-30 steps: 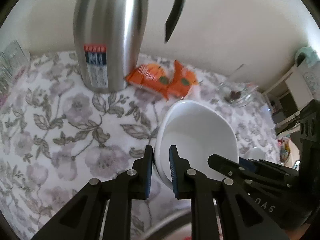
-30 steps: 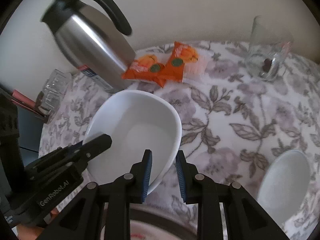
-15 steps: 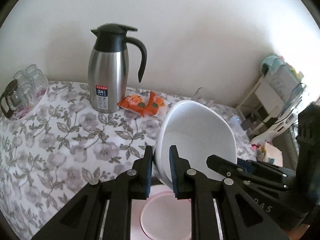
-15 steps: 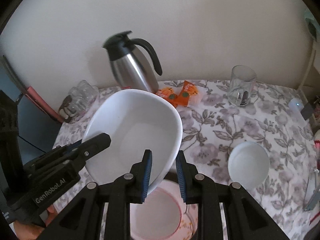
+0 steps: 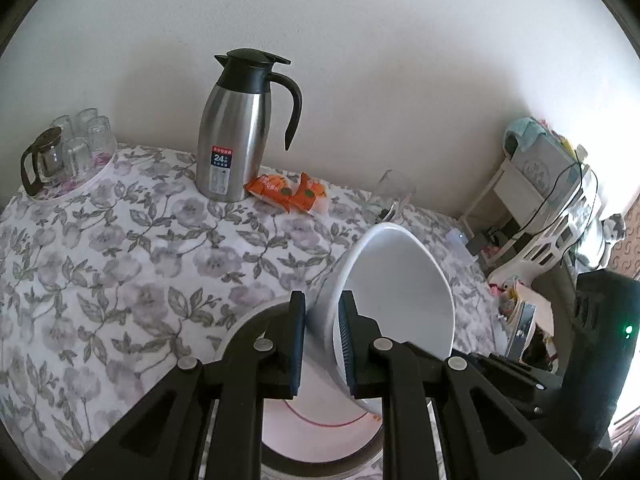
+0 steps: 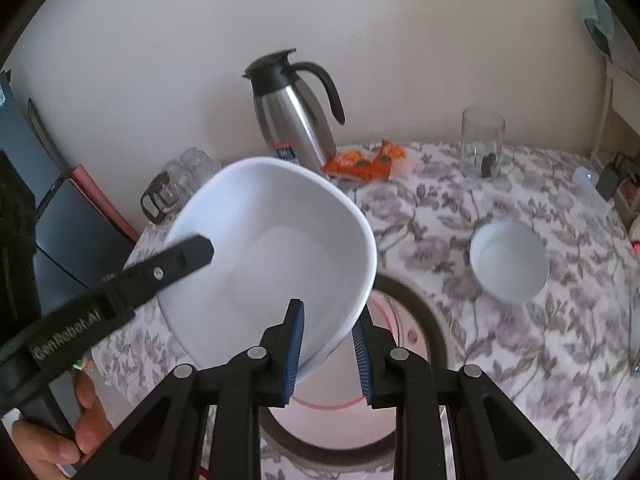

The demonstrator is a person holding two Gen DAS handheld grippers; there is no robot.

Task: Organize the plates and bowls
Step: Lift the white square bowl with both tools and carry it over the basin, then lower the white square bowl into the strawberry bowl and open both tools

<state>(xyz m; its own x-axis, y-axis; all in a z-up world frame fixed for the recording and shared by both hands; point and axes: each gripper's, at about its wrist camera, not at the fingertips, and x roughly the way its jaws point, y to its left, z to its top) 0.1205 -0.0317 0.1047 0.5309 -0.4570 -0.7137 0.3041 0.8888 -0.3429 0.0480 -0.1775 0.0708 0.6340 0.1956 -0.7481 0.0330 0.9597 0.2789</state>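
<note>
Both tools, the left tool [image 5: 322,336] and the right tool [image 6: 328,354], are clamped narrow on opposite rim walls of the large white bowl [image 6: 276,248], which has been lifted off the bench [image 5: 120,264] since a second ago. It now hangs tilted directly above the pink-rimmed plate [image 6: 400,328]. Judged next: lowering onto that plate, with the small white bowl [image 6: 508,260] right of the plate still unsorted.

Large bowl [image 6: 276,248]: plain white, inside and out.
Small bowl [image 6: 509,260]: white.
Plate [image 5: 316,432]: pale pink, thin red ring, dark outer rim.
Desk [image 5: 132,264] cloth: white, grey-lilac flowers and grey leaves.
Jug [image 5: 236,136]: brushed steel, black lid and handle (red-and-blue label).
Snack packets [image 5: 290,192]: orange.
Hand-held gripper pads [image 6: 294,344]: blue on black.
</note>
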